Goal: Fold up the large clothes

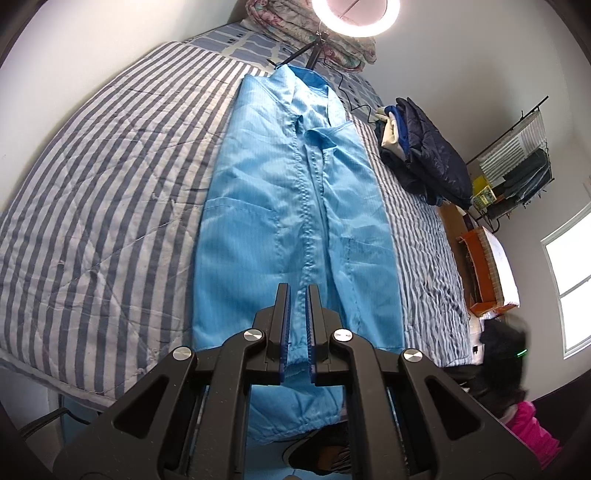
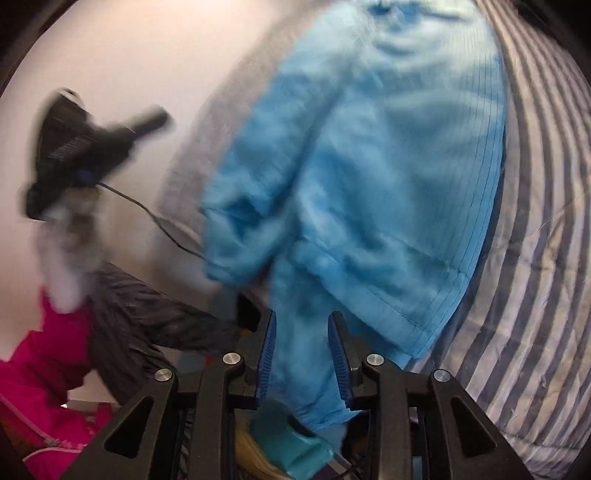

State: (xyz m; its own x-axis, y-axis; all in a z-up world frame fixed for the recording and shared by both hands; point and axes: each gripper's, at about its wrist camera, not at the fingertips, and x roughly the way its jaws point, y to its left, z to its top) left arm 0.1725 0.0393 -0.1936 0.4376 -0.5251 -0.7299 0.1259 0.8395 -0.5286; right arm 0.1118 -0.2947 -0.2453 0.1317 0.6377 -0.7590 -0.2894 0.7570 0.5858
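A long light-blue coat (image 1: 291,206) lies flat lengthwise on the striped bed (image 1: 110,177), collar at the far end, sides folded in toward the middle. Its hem hangs over the near bed edge. My left gripper (image 1: 298,291) hovers above the coat's lower middle with its jaws nearly together and nothing clearly between them. In the blurred right wrist view the coat (image 2: 369,177) fills the middle. My right gripper (image 2: 302,325) is open, with blue cloth lying between its fingers. The other gripper (image 2: 74,147) shows at the left, blurred.
A pile of dark and white clothes (image 1: 421,151) sits on the bed's right side. A ring light (image 1: 354,18) on a stand and a folded quilt (image 1: 306,33) are at the bed's head. A pink garment (image 2: 40,369) and a dark one (image 2: 140,310) lie near the bed's foot.
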